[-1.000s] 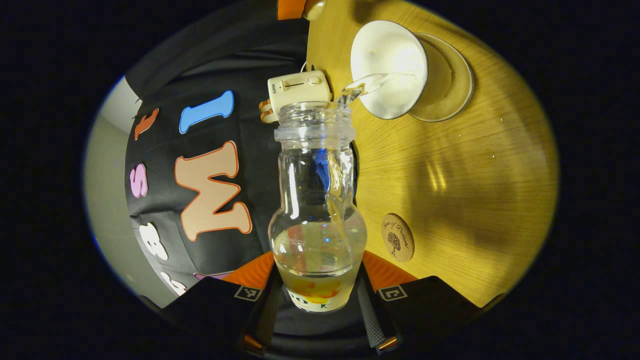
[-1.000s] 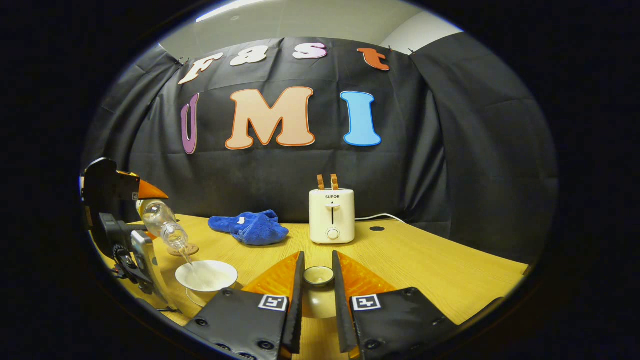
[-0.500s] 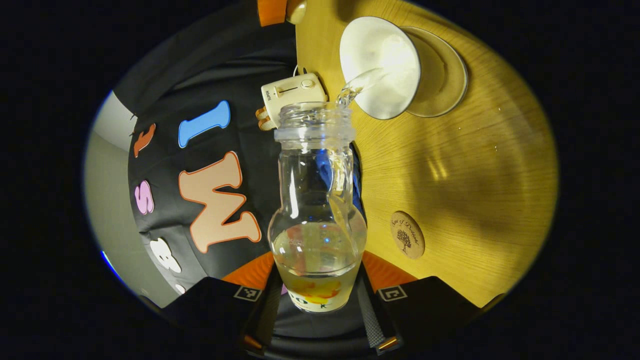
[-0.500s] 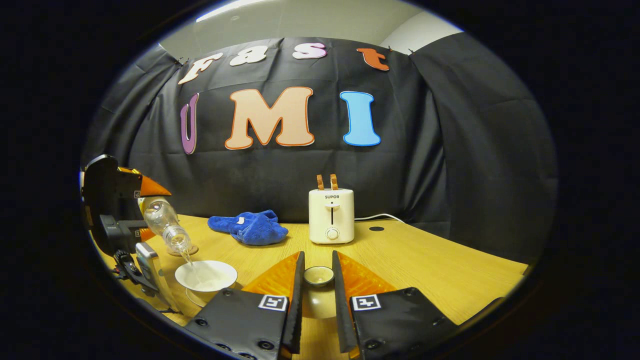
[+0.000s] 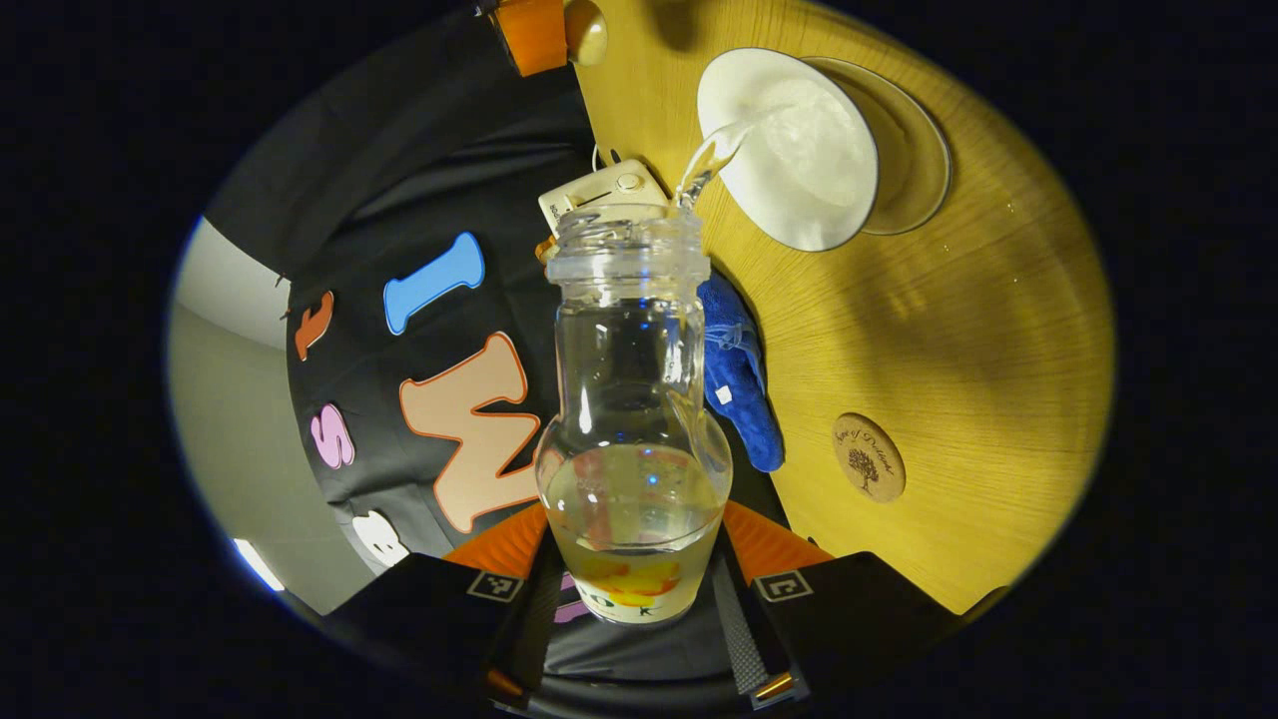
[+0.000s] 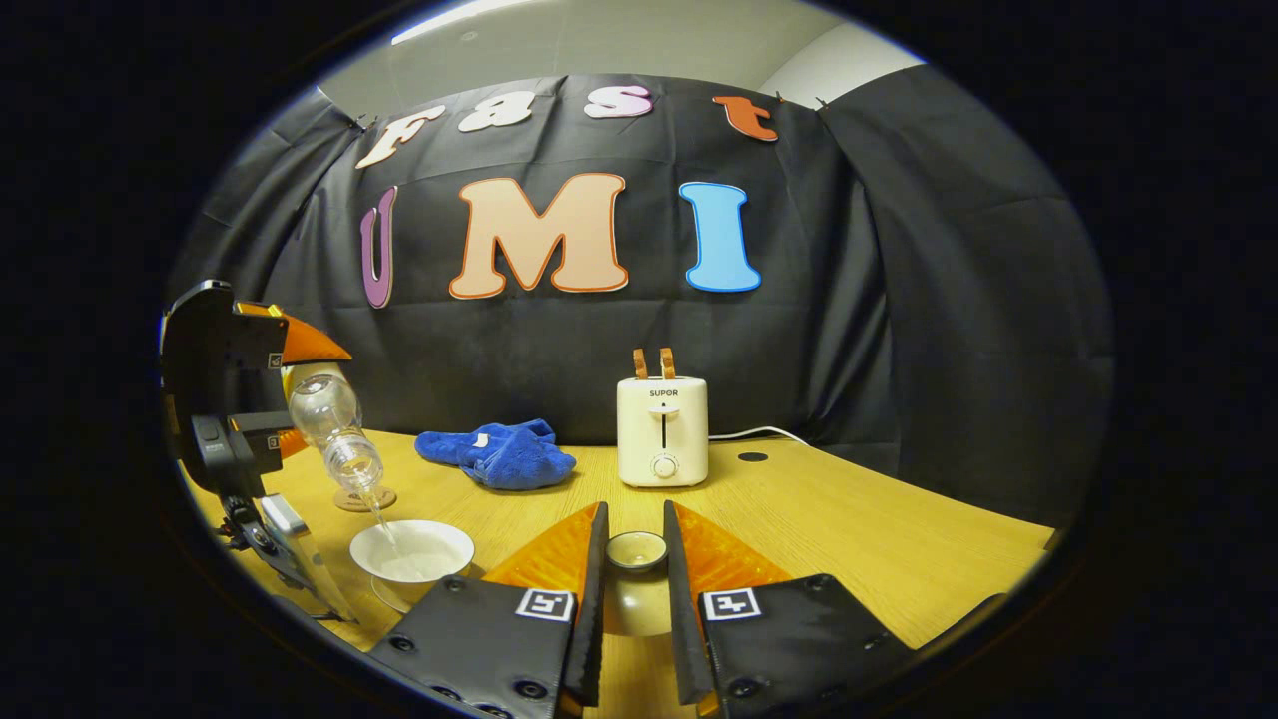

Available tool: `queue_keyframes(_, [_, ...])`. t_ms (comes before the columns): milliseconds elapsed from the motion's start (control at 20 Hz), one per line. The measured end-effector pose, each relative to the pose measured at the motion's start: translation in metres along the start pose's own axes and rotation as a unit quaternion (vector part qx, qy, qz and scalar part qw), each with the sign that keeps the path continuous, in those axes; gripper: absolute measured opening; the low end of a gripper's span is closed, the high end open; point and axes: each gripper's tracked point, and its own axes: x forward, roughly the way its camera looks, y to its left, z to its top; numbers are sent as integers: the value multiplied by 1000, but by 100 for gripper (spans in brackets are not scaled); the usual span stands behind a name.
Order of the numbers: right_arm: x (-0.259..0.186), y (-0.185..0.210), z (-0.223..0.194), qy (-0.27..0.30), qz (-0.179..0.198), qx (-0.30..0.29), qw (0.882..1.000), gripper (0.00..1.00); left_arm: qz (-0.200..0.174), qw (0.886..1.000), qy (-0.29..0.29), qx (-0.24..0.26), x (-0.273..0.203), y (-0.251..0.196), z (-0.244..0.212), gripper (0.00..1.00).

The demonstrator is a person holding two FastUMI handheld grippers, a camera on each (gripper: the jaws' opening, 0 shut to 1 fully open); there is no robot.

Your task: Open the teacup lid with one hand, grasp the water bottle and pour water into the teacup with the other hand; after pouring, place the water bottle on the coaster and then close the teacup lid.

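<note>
My left gripper [image 5: 635, 559] is shut on a clear water bottle [image 5: 633, 399], tipped mouth-down over the white teacup [image 5: 789, 150]. A thin stream of water runs from the bottle's mouth into the cup. In the right gripper view the same bottle [image 6: 334, 429] hangs tilted above the teacup [image 6: 411, 551] at the left, held by the left gripper [image 6: 300, 384]. My right gripper [image 6: 635, 569] is shut on the knob of the teacup lid [image 6: 636, 551], holding it off to the cup's right. The round wooden coaster [image 5: 869, 457] lies on the table; the coaster [image 6: 364, 497] sits behind the cup.
The cup stands on a glass saucer [image 5: 914, 150] on the wooden table [image 5: 958, 330]. A blue cloth [image 6: 499, 454] and a white toaster [image 6: 662, 429] sit at the back near the wall. The right gripper's orange finger with the lid [image 5: 544, 30] shows at the top.
The bottle has risen and tilted back a little; the stream has thinned. The blue cloth has come into sight in the left gripper view. The right gripper with the lid has not moved.
</note>
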Motion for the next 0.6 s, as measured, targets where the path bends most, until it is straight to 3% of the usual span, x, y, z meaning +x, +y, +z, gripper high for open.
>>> queue_keyframes(350, [-1,0,0,0,1,0,1000,32,31,999,-5,26,-3,18,0,68])
queue_keyframes(600, [0,0,1,0,1,0,1000,33,0,999,-14,-35,2,-6,1,67])
